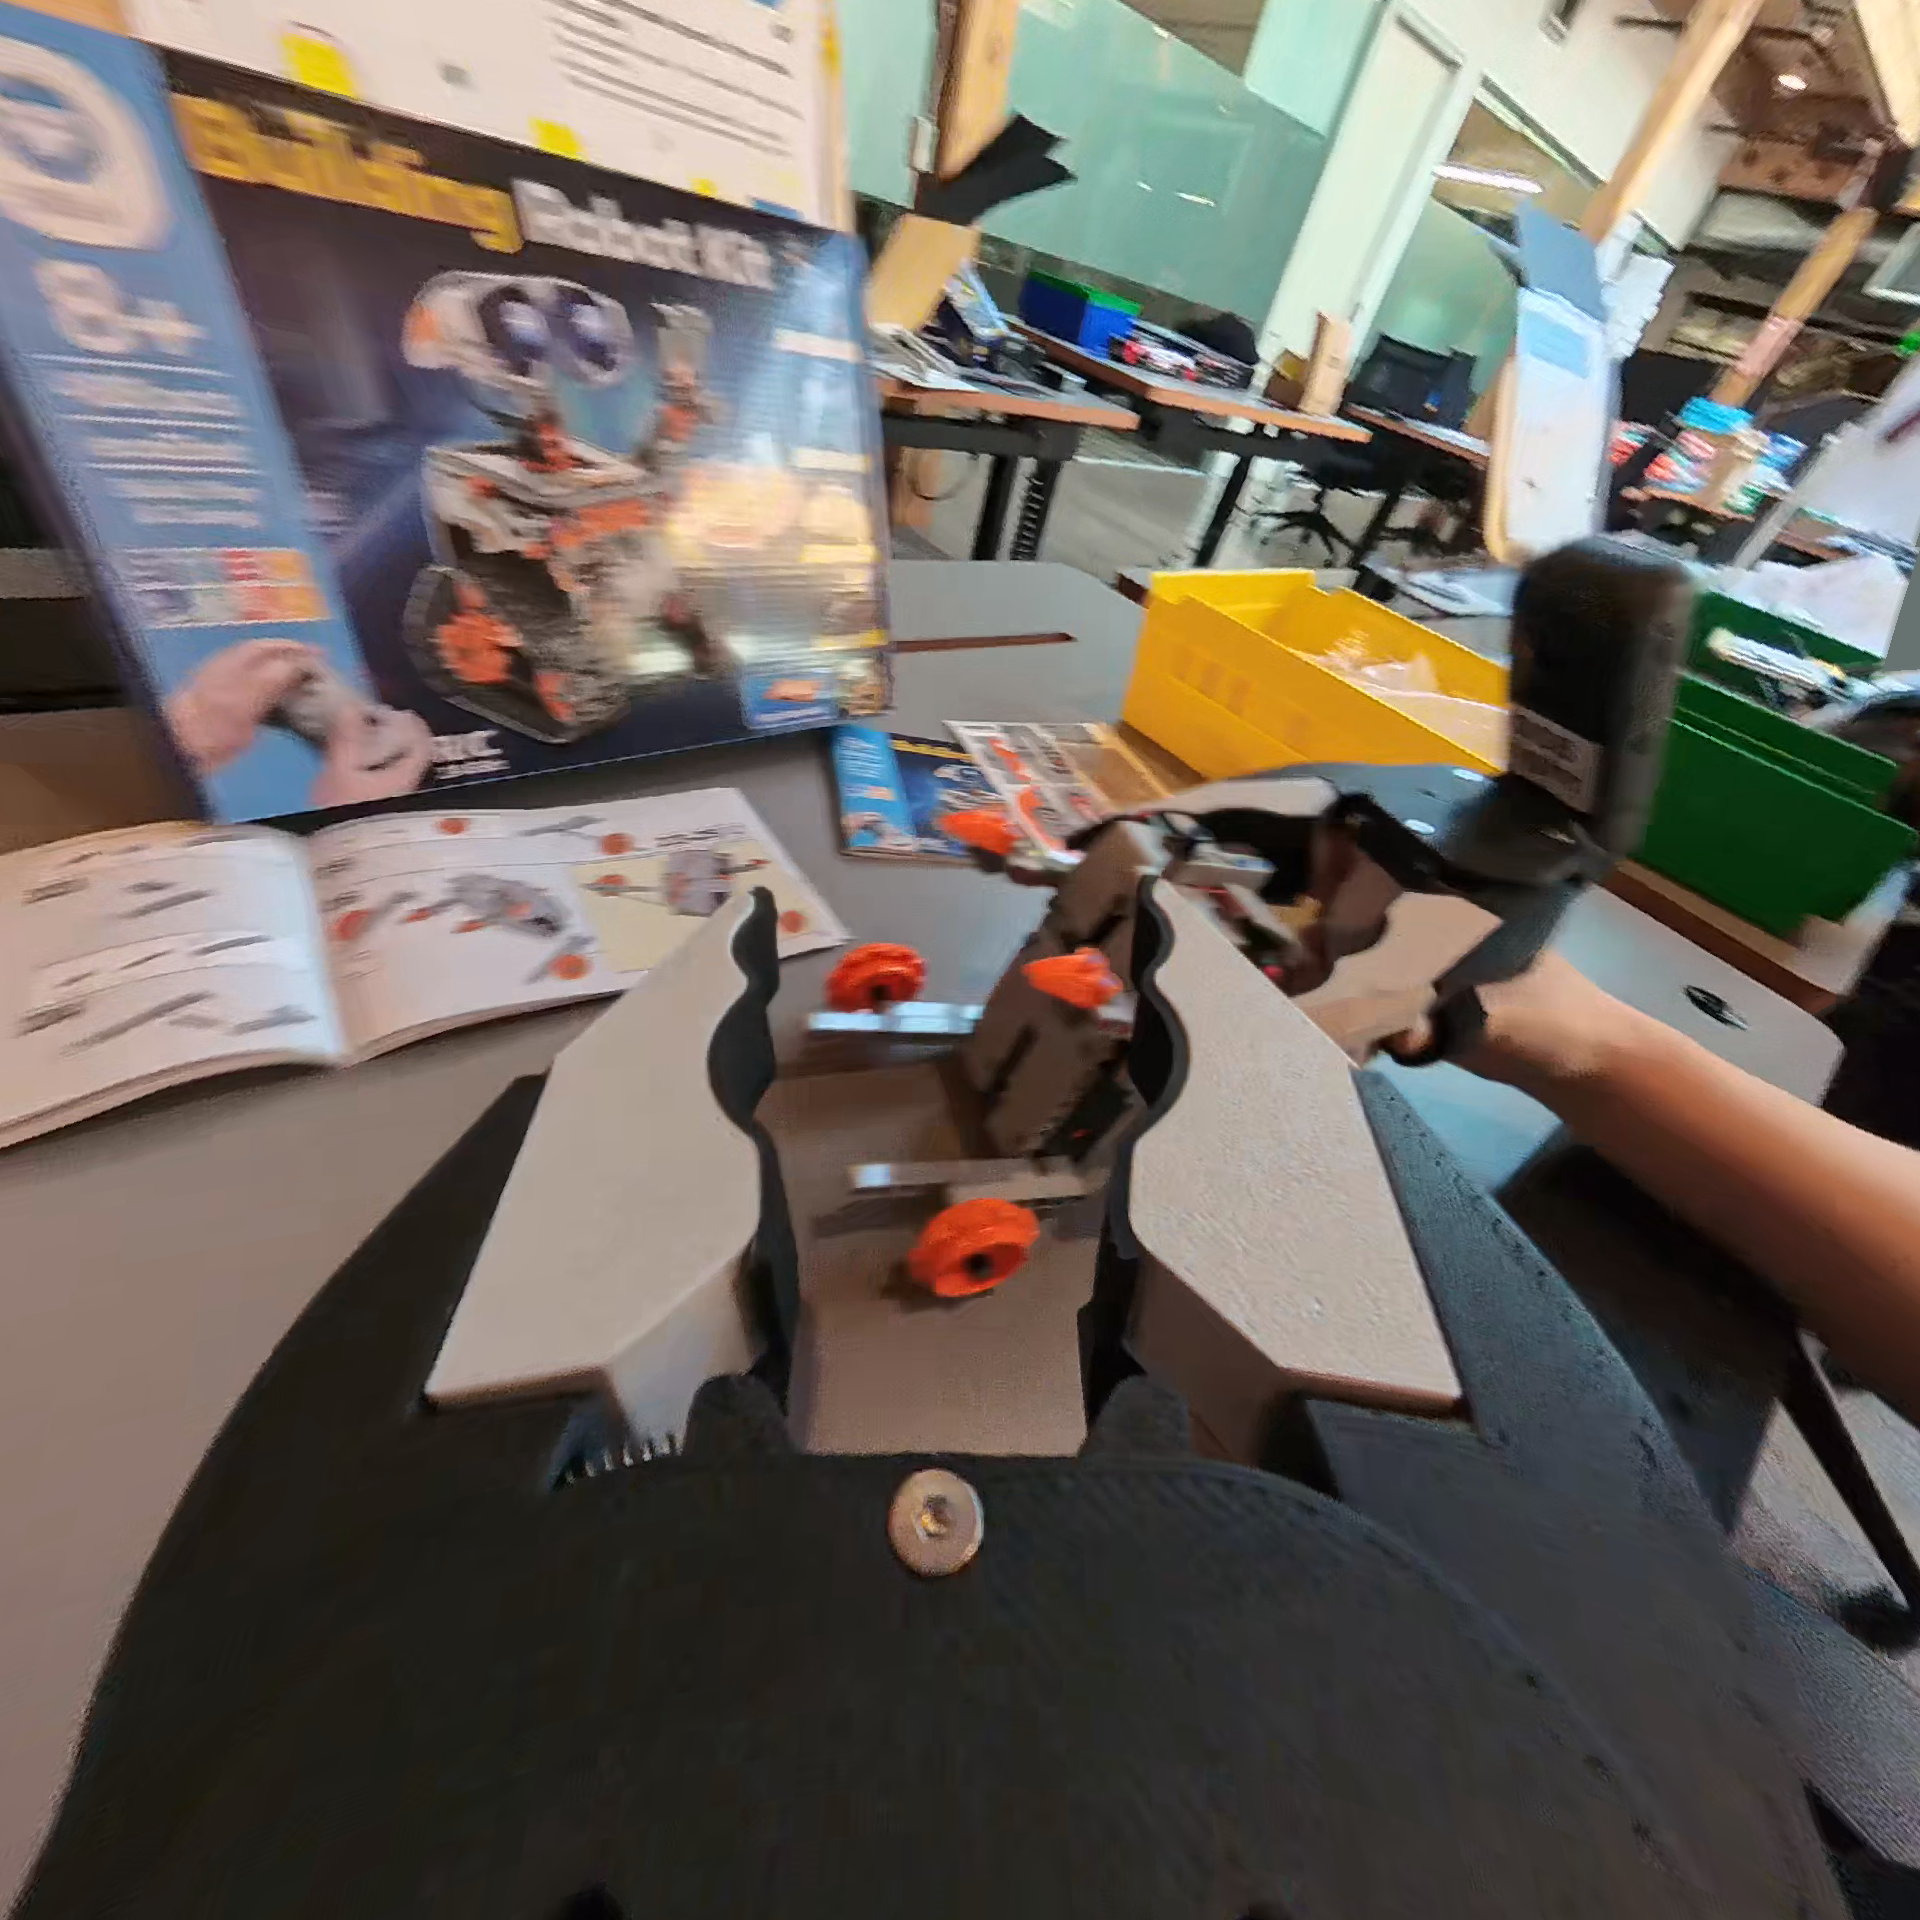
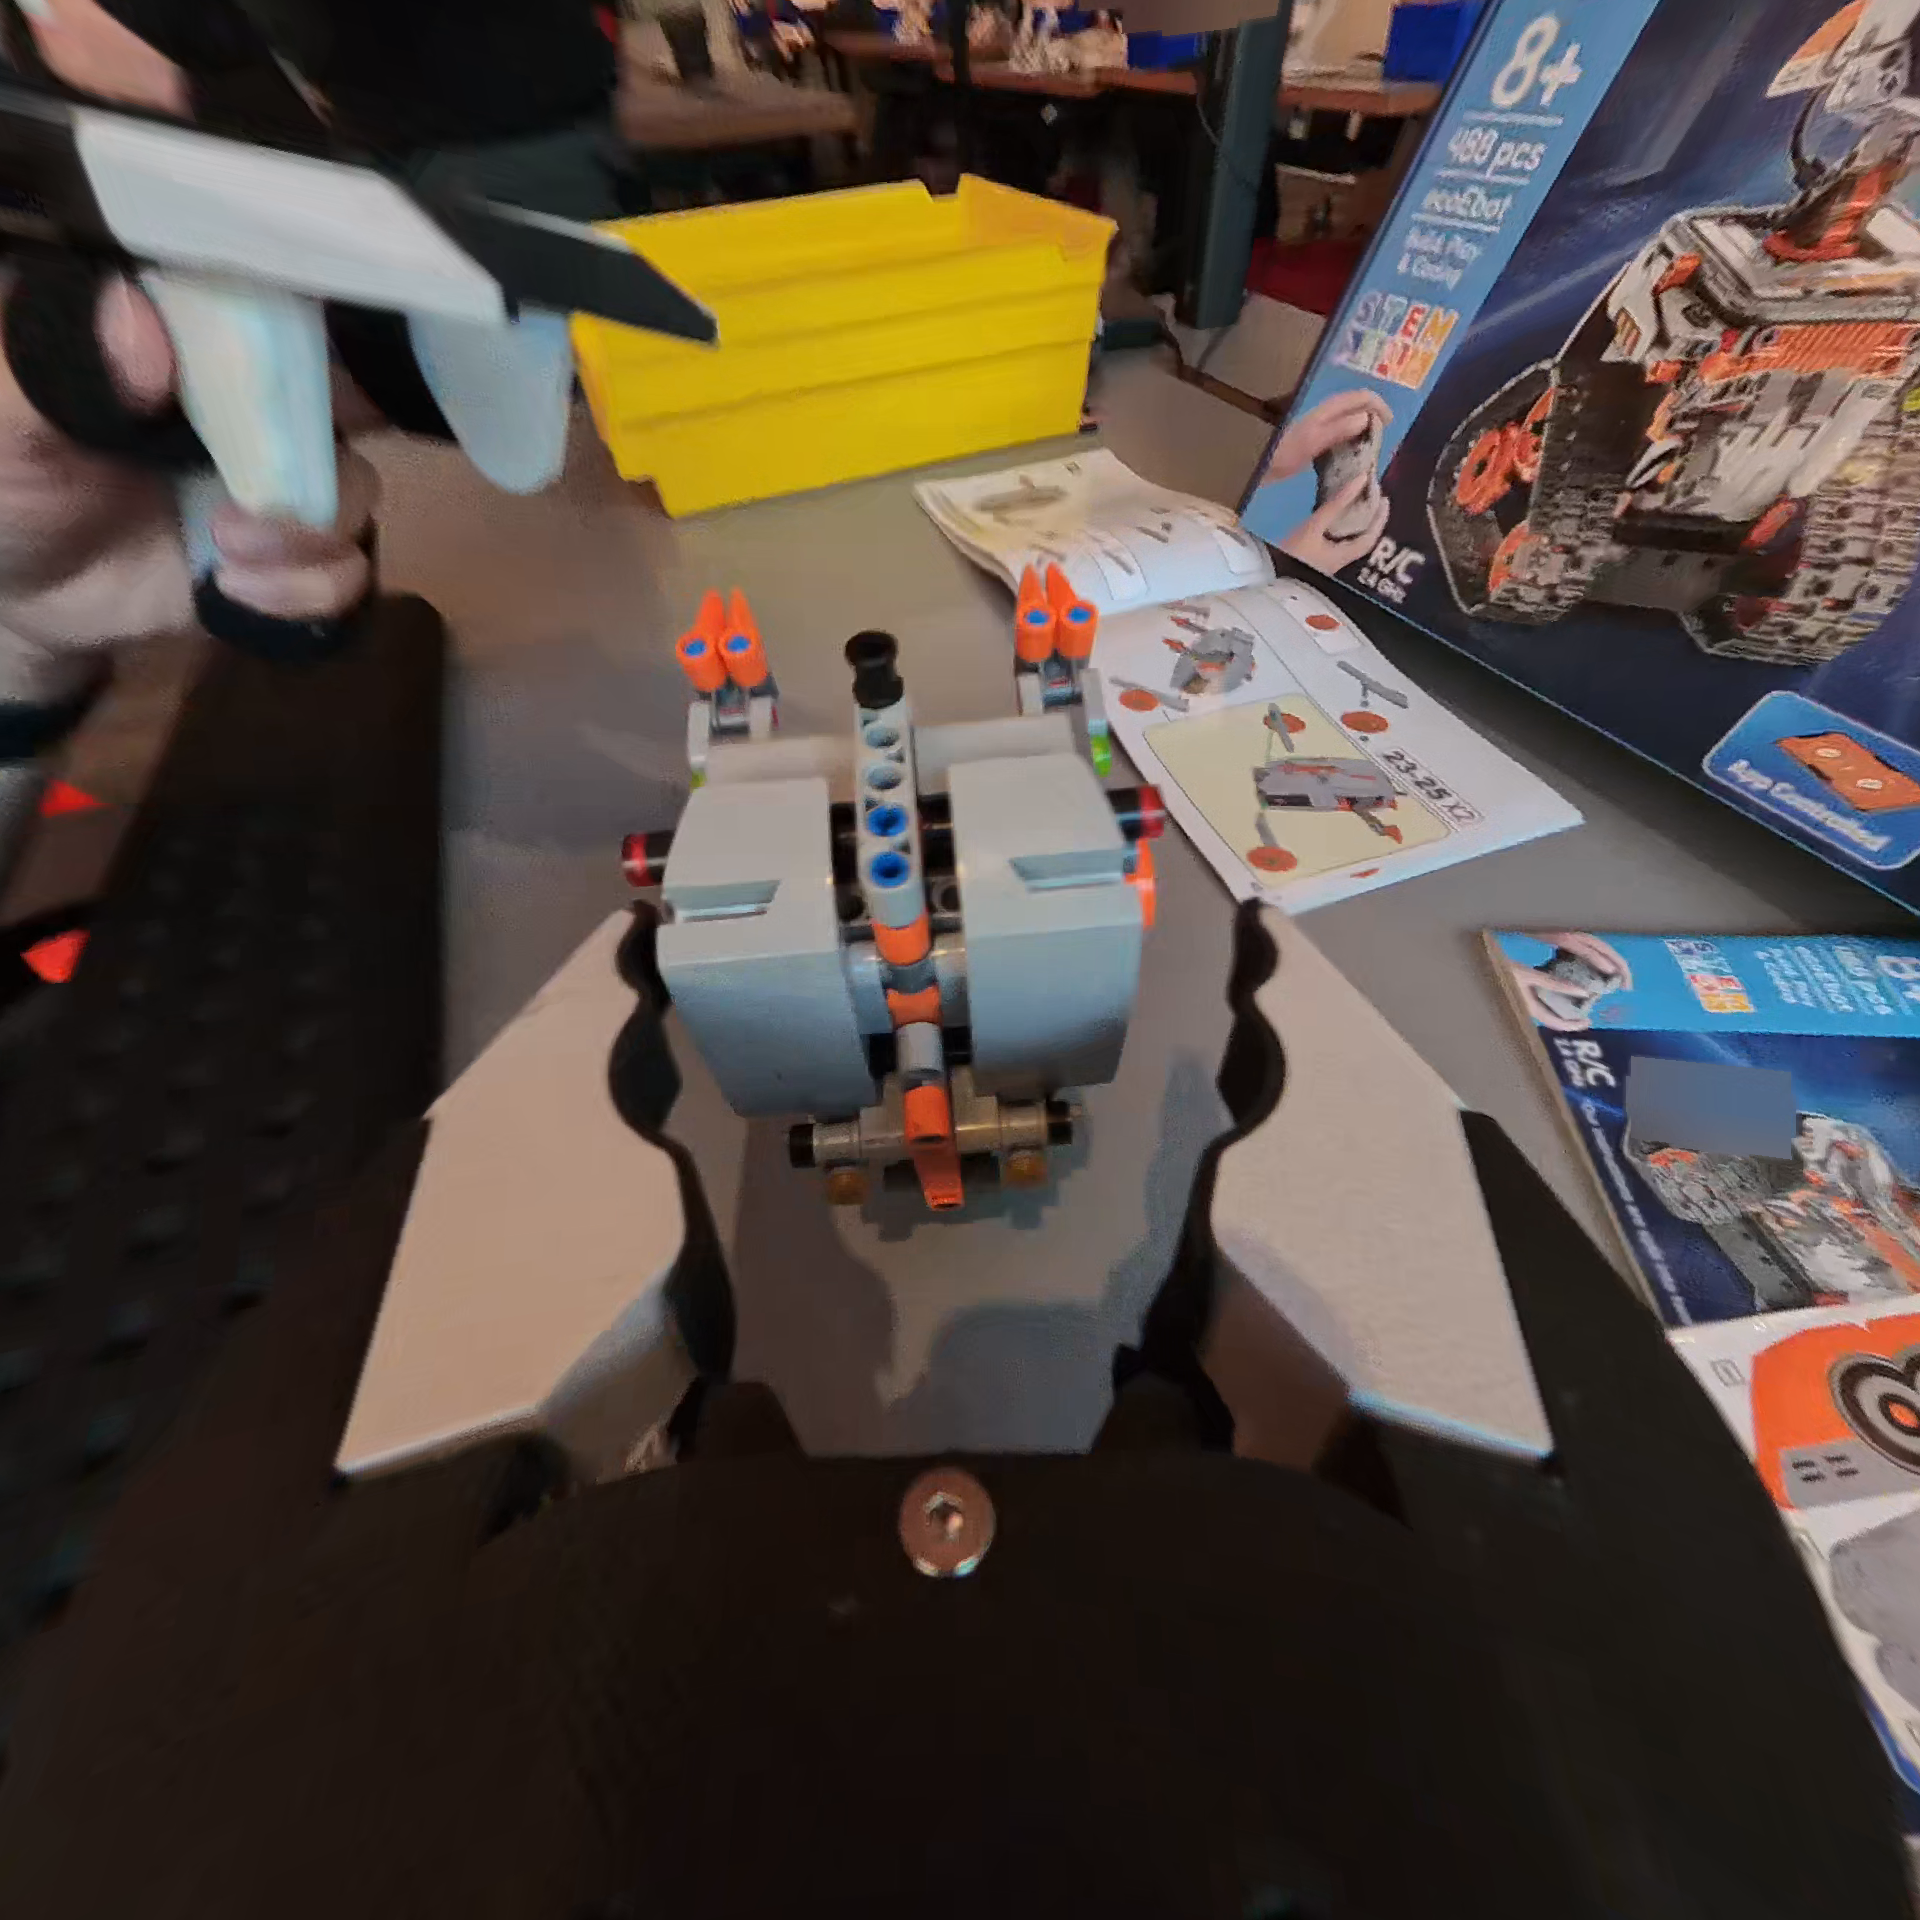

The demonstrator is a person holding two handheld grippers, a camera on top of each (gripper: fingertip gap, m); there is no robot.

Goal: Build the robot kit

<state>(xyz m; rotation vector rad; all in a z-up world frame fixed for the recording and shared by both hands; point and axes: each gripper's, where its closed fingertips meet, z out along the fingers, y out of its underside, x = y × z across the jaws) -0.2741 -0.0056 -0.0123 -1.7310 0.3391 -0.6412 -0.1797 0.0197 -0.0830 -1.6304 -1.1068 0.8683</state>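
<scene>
A grey and orange brick model [image 2: 769, 966] stands on the grey table [image 2: 540, 644]. My right gripper [image 2: 940, 925] is open, with a finger on each side of the model and a gap to each. My left gripper [image 2: 395, 488] hovers up at the far left of that view, open and empty. In the left wrist view, my left gripper [image 1: 951, 914] frames the model [image 1: 1039, 1049], which sits beyond its open fingers. The right gripper's black handle [image 1: 1600, 665] and a person's forearm [image 1: 1662, 1143] come in from the right.
A yellow bin [image 2: 852, 343] stands behind the model. A large kit box [image 2: 1662, 416] stands upright, with an open instruction booklet [image 2: 1299, 748] in front of it. A second booklet [image 2: 1714, 1122] lies at the right. A black perforated mat [image 2: 208, 1039] lies at the left. A green bin [image 1: 1766, 810] sits beyond the yellow one.
</scene>
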